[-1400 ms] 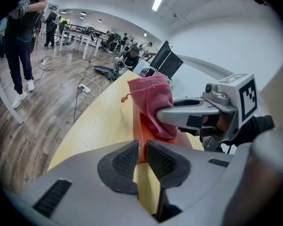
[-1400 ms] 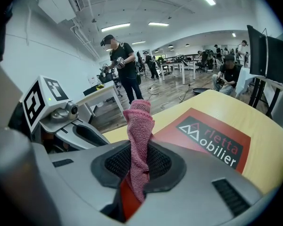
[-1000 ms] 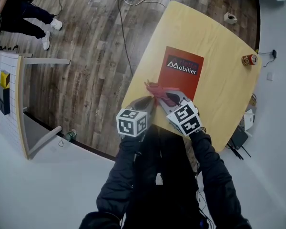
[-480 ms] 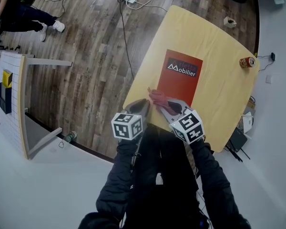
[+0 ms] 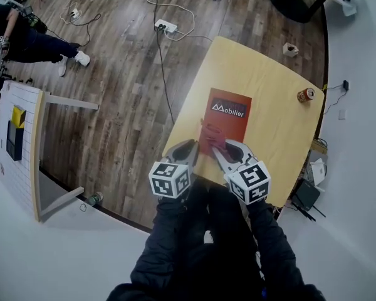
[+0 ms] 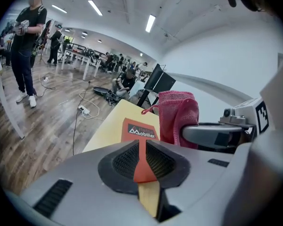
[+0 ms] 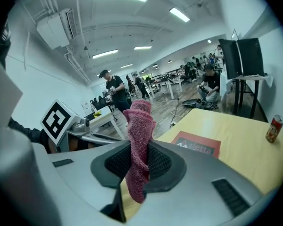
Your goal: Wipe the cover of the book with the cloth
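A red book (image 5: pixel 226 118) lies flat on the yellow table (image 5: pixel 272 124), its title end far from me. My right gripper (image 5: pixel 223 147) is shut on a pink cloth (image 5: pixel 212 133), which hangs over the book's near end. In the right gripper view the cloth (image 7: pixel 139 140) stands up between the pads, with the book (image 7: pixel 196 145) beyond. My left gripper (image 5: pixel 189 147) sits just left of the book's near corner, shut with nothing in it. Through its thin slit in the left gripper view I see the book (image 6: pixel 141 131) and, to the right, the cloth (image 6: pixel 177 117).
A soda can (image 5: pixel 306 95) stands at the table's far right edge, and a small white object (image 5: pixel 291 49) at its far corner. On the wooden floor to the left lie a power strip (image 5: pixel 165 26) with cables and a white partition (image 5: pixel 20 144). A person (image 5: pixel 20 37) sits at far left.
Both grippers have drawn back toward the table's near edge. The cloth has shifted from the book's near left corner onto its near end. The head camera has risen.
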A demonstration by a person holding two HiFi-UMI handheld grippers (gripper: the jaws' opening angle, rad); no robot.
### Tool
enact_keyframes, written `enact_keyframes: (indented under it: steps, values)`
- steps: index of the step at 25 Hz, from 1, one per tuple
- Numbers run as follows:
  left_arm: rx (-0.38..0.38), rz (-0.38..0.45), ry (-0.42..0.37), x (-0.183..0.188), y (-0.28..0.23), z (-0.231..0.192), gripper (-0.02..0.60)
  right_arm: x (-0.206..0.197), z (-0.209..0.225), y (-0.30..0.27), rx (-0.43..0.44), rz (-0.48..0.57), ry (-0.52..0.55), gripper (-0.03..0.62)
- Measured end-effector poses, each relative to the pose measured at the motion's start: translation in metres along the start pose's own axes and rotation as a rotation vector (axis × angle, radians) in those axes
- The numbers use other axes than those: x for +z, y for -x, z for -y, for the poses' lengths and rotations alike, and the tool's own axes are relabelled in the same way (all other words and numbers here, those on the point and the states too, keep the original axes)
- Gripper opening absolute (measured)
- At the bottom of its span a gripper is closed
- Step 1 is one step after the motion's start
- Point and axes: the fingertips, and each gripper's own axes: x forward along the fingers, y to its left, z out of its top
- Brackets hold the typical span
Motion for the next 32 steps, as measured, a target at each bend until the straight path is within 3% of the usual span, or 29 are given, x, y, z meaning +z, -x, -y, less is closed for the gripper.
enact_keyframes:
  steps: [8,13,24,32]
  values:
    - [-0.026,0.141,-0.084,0.067,0.042,0.065,0.061,0.068,-0.002,0.074,-0.155,0.164,0.018,0.081]
    - [-0.029,0.230,-0.176,0.108,0.077,0.106,0.049,0.109,-0.015,0.123,-0.226,0.272,0.024,0.080]
    - [-0.062,0.376,-0.332,0.166,0.132,0.174,0.038,0.180,-0.041,0.206,-0.302,0.453,0.111,0.080]
    - [-0.097,0.433,-0.376,0.187,0.147,0.199,0.038,0.202,-0.049,0.228,-0.327,0.511,0.143,0.080]
